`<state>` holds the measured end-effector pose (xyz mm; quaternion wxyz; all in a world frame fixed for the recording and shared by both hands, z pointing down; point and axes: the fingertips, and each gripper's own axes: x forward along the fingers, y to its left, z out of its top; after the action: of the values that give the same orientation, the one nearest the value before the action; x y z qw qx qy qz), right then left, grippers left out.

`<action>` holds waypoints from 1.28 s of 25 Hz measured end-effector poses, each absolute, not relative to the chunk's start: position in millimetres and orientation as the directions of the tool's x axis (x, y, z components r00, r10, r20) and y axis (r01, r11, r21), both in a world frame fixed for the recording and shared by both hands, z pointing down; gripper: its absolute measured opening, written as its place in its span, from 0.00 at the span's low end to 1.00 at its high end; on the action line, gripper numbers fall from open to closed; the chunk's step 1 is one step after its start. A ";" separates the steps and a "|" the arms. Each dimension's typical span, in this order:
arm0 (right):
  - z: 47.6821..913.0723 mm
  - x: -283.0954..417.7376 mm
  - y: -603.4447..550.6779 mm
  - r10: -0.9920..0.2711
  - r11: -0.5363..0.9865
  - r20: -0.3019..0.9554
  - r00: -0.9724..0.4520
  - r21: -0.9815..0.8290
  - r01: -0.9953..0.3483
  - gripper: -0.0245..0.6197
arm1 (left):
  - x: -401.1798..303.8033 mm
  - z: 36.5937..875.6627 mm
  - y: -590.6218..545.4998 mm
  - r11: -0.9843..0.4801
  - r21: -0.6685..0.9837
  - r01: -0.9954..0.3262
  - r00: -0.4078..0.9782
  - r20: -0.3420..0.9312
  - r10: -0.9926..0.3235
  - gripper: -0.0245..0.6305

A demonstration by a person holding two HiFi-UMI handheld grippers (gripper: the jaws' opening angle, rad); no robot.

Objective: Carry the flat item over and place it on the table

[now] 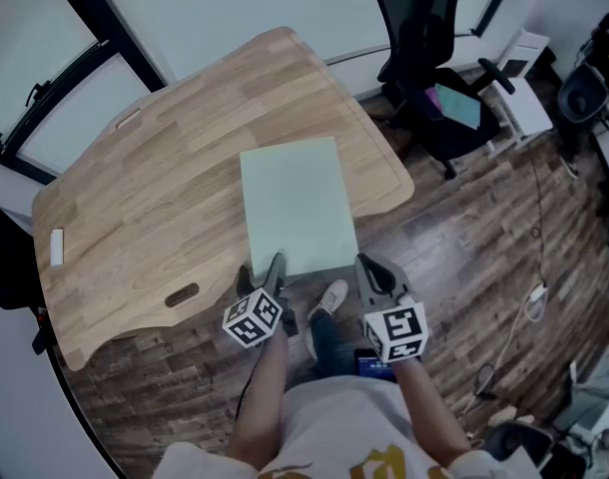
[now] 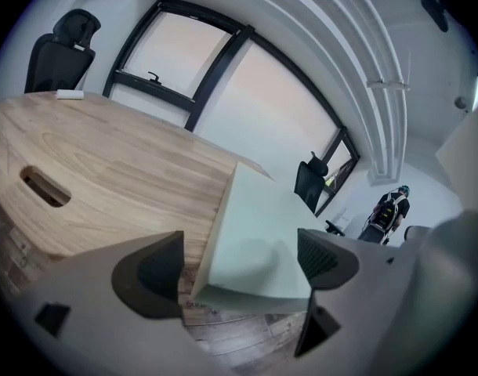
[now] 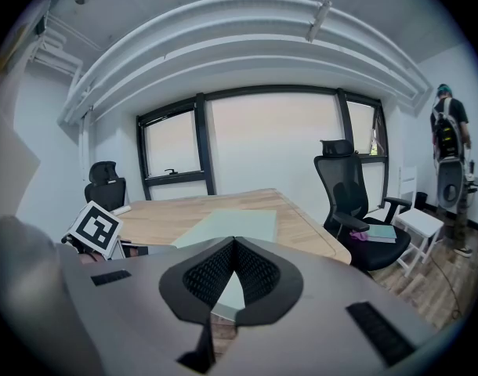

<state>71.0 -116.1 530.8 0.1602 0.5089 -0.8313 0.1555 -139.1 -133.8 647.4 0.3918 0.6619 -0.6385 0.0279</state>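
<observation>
At six o'clock on the light wooden table (image 1: 135,188), straddles the flat pale-green rectangular board (image 1: 295,203) with left gripper (image 1: 263,272) wide, right gripper (image 1: 369,272) closed empty at five, seemingly releasing.

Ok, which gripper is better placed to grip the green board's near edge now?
Left, probably: the left gripper has its jaws apart around a near corner of the board; the right gripper has jaws together, needing opening first.

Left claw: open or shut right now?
Open. The left gripper view shows the left claw's jaws standing wide apart, with the green board's near corner between them, not clamped.
</observation>
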 end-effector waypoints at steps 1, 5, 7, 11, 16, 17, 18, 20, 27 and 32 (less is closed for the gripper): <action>530.4 72.1 -115.7 -0.798 0.432 0.424 -0.430 -0.096 -0.897 0.03 | -138.9 642.4 -134.1 0.110 0.476 -0.873 0.183 0.527 -0.830 0.74; 528.0 74.5 -112.8 -0.800 0.430 0.420 -0.428 -0.097 -0.898 0.04 | -141.0 621.0 -135.9 0.065 0.458 -0.886 0.180 0.471 -0.864 0.73; 528.2 74.4 -110.4 -0.800 0.430 0.422 -0.428 -0.095 -0.898 0.04 | -142.3 613.4 -136.3 0.052 0.463 -0.885 0.184 0.451 -0.874 0.73; 525.6 72.7 -105.1 -0.799 0.434 0.420 -0.431 -0.095 -0.896 0.04 | -135.3 597.5 -134.9 -0.021 0.437 -0.899 0.223 0.416 -0.881 0.65; 522.5 73.3 -101.9 -0.813 0.432 0.389 -0.433 -0.094 -0.897 0.04 | -108.0 565.2 -132.0 -0.172 0.377 -0.910 0.308 0.340 -0.888 0.44; 520.1 72.2 -100.4 -0.816 0.433 0.383 -0.433 -0.092 -0.897 0.04 | -106.3 561.6 -130.9 -0.182 0.380 -0.907 0.316 0.328 -0.890 0.42; 516.6 70.5 -98.4 -0.816 0.435 0.380 -0.436 -0.092 -0.896 0.04 | -105.6 558.1 -129.8 -0.191 0.378 -0.906 0.321 0.320 -0.891 0.42; 511.3 68.6 -93.9 -0.813 0.440 0.380 -0.440 -0.092 -0.893 0.04 | -105.2 551.2 -127.8 -0.206 0.374 -0.905 0.329 0.304 -0.894 0.38; 505.8 71.3 -88.2 -0.840 0.434 0.332 -0.429 -0.061 -0.899 0.04 | -103.1 533.2 -121.5 -0.247 0.362 -0.899 0.354 0.265 -0.897 0.31; 504.6 67.4 -80.6 -0.834 0.432 0.348 -0.428 -0.069 -0.899 0.04 | -100.5 516.9 -116.5 -0.287 0.283 -0.915 0.356 0.233 -0.905 0.11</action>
<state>67.4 -80.6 504.6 0.1318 0.5185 -0.8359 0.1230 -100.5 -116.5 516.9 0.1860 0.8021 -0.5673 0.0137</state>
